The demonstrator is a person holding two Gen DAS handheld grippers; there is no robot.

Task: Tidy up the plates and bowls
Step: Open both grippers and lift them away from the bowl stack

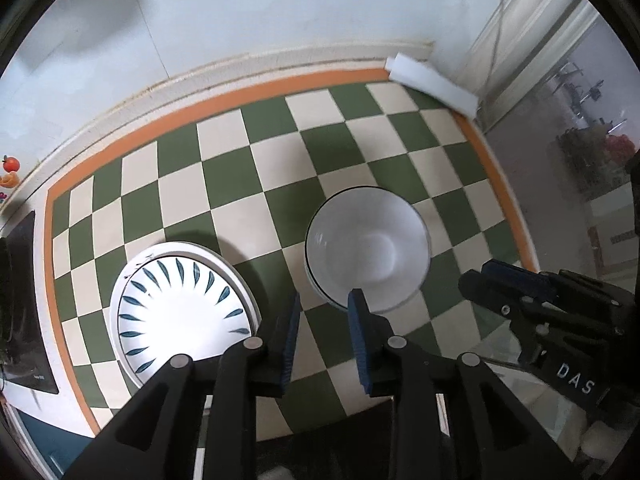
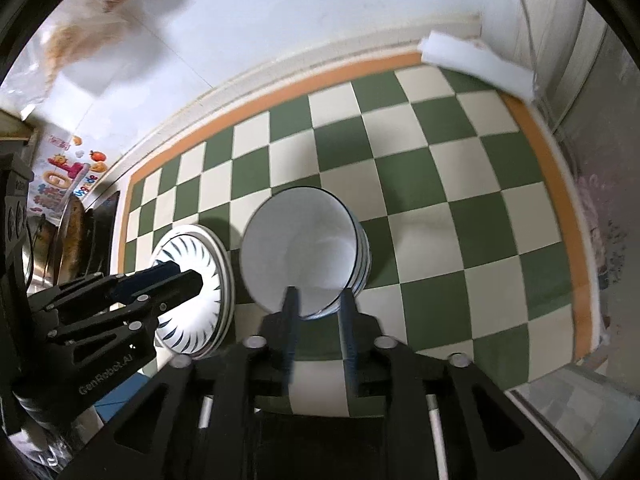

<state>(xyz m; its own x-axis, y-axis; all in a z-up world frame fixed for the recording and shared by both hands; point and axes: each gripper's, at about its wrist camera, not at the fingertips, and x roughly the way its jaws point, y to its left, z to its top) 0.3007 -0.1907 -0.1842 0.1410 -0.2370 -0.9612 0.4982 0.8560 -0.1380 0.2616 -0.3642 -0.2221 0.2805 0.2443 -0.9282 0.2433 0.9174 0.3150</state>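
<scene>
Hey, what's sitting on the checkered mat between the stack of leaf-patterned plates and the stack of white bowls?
Nothing: between the leaf-patterned plates and the white bowls, only bare green-and-cream checkered mat shows, clearest in the left wrist view.

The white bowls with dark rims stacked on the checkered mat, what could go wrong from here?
1. The right gripper has its open fingers astride the near rim of the top white bowl with a dark rim, so a sideways pull could drag or tip the stack.
2. The stack stands close beside the white plates with blue leaf marks on the green and cream checkered mat; a nudge could knock them together.
3. The left gripper hangs open just above the bowl's edge and might clip it.
</scene>
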